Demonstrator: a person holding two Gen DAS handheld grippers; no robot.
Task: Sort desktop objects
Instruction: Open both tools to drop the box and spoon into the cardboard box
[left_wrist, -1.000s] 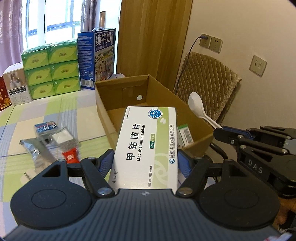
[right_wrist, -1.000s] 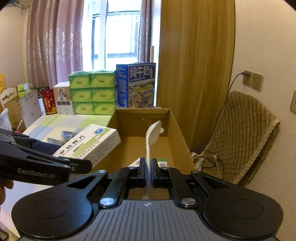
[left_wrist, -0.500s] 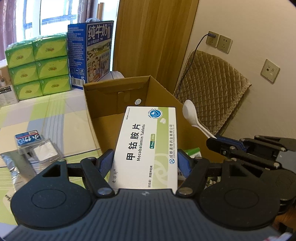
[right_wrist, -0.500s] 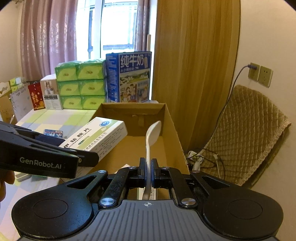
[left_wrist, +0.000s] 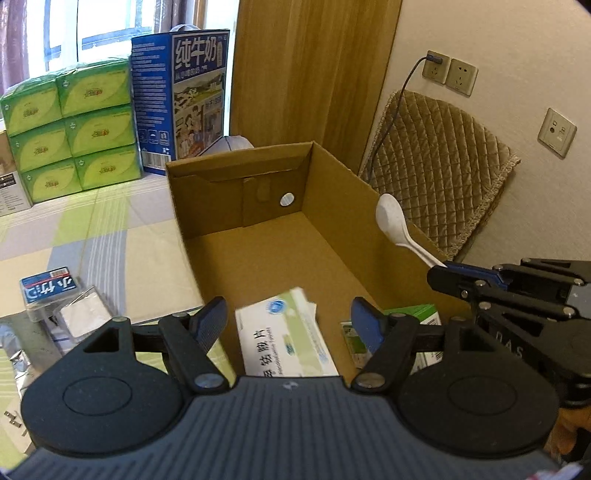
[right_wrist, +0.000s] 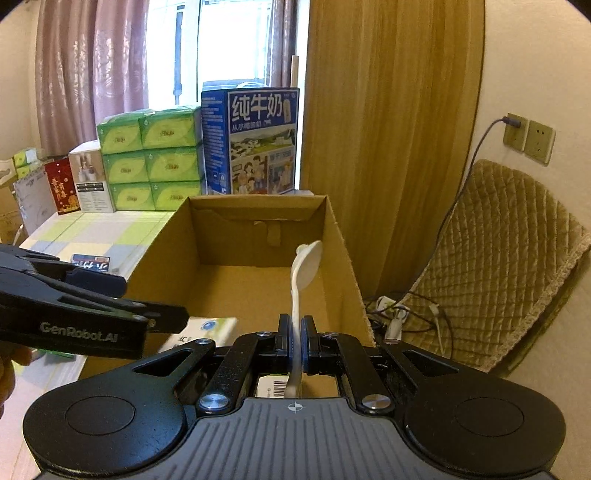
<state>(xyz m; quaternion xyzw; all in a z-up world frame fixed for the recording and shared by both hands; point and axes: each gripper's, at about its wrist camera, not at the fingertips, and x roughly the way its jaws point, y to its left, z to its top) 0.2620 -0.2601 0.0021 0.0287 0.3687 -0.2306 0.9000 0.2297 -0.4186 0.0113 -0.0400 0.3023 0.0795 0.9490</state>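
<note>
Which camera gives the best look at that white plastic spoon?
The left wrist view: it shows the white spoon side-on, bowl and part of the handle plain, sticking out of the right tongs above the cardboard box. The right wrist view sees the spoon nearly edge-on, its handle clamped between those tongs, so its shape is harder to read.

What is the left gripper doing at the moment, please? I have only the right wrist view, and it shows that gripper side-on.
Observer: The left gripper is open, with nothing between its fingers.
Operator: Thank you. My right gripper holds the spoon. What lies at the near end of the cardboard box?
Observer: A white and green medicine box, blurred, is inside it below the left gripper. To its right a green packet sits by the near right wall.
</note>
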